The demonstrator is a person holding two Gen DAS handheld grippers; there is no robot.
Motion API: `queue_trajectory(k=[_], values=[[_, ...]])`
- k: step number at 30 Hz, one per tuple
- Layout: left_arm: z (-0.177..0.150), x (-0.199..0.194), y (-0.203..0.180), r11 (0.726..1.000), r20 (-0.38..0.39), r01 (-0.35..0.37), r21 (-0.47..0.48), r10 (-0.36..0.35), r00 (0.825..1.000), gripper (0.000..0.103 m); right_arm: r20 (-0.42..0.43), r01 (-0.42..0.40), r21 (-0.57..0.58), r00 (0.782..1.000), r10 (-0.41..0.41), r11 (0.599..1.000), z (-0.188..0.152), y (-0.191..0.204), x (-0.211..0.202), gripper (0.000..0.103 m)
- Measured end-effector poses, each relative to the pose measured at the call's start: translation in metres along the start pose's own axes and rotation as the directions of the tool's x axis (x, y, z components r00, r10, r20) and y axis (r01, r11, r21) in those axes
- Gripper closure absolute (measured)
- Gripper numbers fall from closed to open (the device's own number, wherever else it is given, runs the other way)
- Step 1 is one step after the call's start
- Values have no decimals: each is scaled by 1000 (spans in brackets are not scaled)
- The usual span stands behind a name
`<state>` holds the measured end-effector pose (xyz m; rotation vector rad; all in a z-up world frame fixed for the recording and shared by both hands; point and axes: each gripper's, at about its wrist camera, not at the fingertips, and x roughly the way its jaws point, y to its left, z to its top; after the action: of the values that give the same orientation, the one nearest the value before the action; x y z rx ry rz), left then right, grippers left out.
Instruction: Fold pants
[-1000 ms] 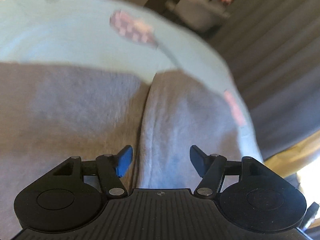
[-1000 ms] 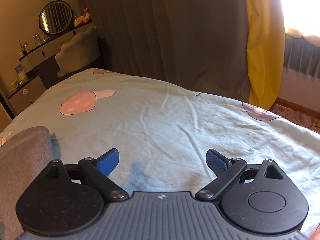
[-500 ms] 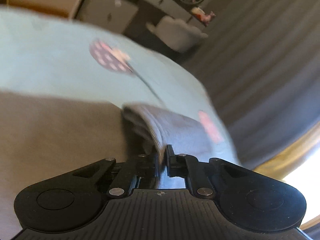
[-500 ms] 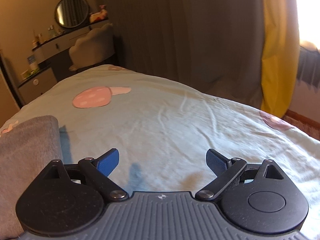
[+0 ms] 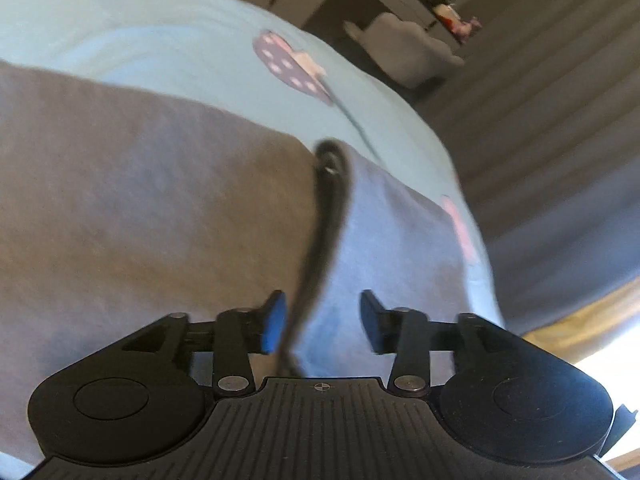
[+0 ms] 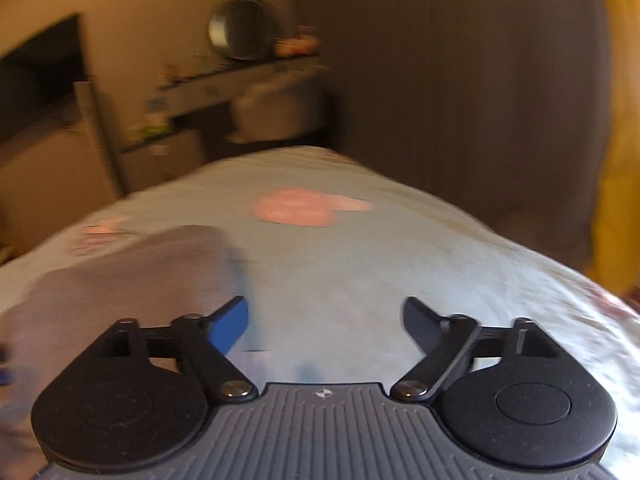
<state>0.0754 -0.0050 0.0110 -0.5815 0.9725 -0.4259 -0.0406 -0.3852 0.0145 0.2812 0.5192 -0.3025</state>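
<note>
Grey pants (image 5: 152, 208) lie on a light blue bedsheet (image 5: 160, 44). In the left wrist view a raised fold edge (image 5: 328, 200) runs up the middle, with a second grey layer (image 5: 392, 240) to its right. My left gripper (image 5: 320, 324) is open just above the fabric, with the fold edge between its fingers, touching neither. In the right wrist view the pants (image 6: 132, 280) lie at the left. My right gripper (image 6: 324, 320) is open and empty over bare sheet (image 6: 360, 264), right of the pants.
A vanity desk with a round mirror (image 6: 240, 28) and a pale chair (image 6: 276, 116) stand beyond the bed. Dark curtains (image 6: 460, 60) and a yellow curtain (image 6: 616, 160) hang at the right. The bed edge (image 5: 472, 216) drops off at the right.
My left gripper shut on the pants' fold edge half a second ago and has now opened, leaving the fold lying. My right gripper has swung left toward the pants, staying open.
</note>
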Motion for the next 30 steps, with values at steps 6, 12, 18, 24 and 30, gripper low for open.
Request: queue_trajectory(k=[6,12,18,24,30], values=[[10,33,9,994,-52,44,-101,-49,997,36,-81,-200,14,976,200,980,-2,17,1,69],[10,60,2,997,-99,-19,-75,11,995,63,-244,-170,-9,956,162,985,-12,24,23,71],[7,53,-23,995,-87,-77,58,82,993,90,-259,-151,40,953,156,988,-13,17,25,66],[4,22,-46,982,-29,-81,172,87,996,91,-201,-178,63,962,187,982,-9,7,10,64],[2,-4,-47,956,23,-175,236,174,984,91,-195,-181,46,963,186,982,-5,6,2,64]])
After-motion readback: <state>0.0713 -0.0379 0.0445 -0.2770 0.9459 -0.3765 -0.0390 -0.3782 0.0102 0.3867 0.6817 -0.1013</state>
